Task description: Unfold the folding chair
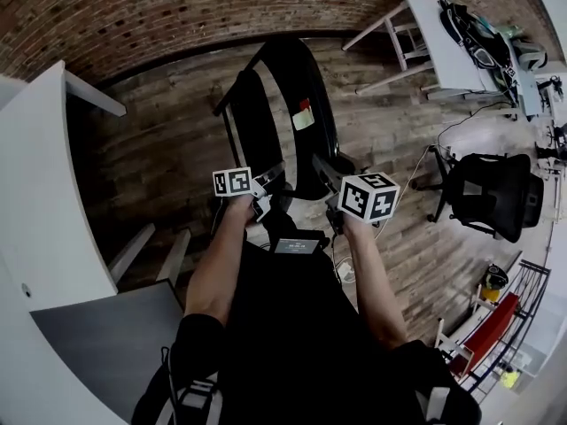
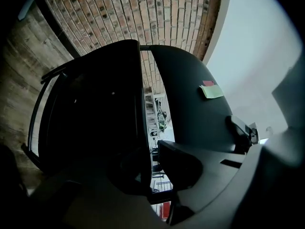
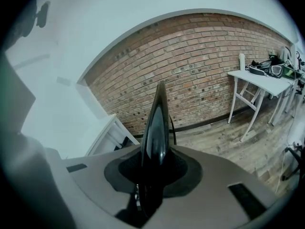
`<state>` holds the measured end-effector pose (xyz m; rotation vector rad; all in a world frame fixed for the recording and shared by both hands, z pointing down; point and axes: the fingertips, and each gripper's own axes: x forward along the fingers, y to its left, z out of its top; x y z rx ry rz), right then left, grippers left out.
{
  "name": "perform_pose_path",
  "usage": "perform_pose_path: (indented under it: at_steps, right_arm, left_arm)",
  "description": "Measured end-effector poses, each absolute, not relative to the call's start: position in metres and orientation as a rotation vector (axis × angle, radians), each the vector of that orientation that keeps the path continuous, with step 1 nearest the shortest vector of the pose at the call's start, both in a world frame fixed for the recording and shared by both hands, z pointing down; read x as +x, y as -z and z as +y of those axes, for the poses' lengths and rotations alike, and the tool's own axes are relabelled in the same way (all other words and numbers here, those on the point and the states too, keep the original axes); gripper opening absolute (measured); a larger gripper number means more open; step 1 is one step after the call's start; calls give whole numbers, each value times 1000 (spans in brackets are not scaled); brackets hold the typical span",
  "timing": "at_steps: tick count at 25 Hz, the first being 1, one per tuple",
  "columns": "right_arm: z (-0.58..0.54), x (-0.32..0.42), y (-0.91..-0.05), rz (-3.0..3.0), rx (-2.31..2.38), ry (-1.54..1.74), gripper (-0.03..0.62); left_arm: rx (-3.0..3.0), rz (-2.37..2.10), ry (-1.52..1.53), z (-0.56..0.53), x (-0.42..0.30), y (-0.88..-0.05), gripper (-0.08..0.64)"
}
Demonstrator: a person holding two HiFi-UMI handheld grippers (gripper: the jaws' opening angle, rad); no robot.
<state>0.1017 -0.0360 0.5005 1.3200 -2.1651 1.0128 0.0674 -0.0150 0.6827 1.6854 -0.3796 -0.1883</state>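
The black folding chair [image 1: 283, 104] stands partly spread on the wooden floor in front of me. A yellow-and-red note [image 1: 303, 116] is stuck on its right panel. My left gripper [image 1: 264, 193] is at the lower edge of the left panel [image 2: 95, 113]. That panel's thin edge runs between the nearly closed jaws of the left gripper [image 2: 150, 168]. My right gripper [image 1: 326, 177] holds the right panel from the side. In the right gripper view that panel's glossy edge [image 3: 157, 123] rises straight up, pinched between the pads of the right gripper [image 3: 151, 178].
A white table [image 1: 35, 202] and a grey surface [image 1: 106, 335] crowd the left side. The brick wall [image 1: 133, 16] lies behind the chair. A white desk [image 1: 443, 47], a black office chair [image 1: 492, 193] and a red rack [image 1: 487, 326] stand to the right.
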Motion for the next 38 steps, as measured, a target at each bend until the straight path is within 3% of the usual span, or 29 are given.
perform_pose_path:
  at_steps: [20, 38]
  right_arm:
    - [-33, 92, -502, -2261, 1259, -1054, 84]
    - [-48, 158, -536, -2326, 1300, -1228, 81]
  left_arm:
    - [1621, -314, 321, 1, 8, -681, 43]
    - [1674, -420, 291, 7, -44, -705, 55]
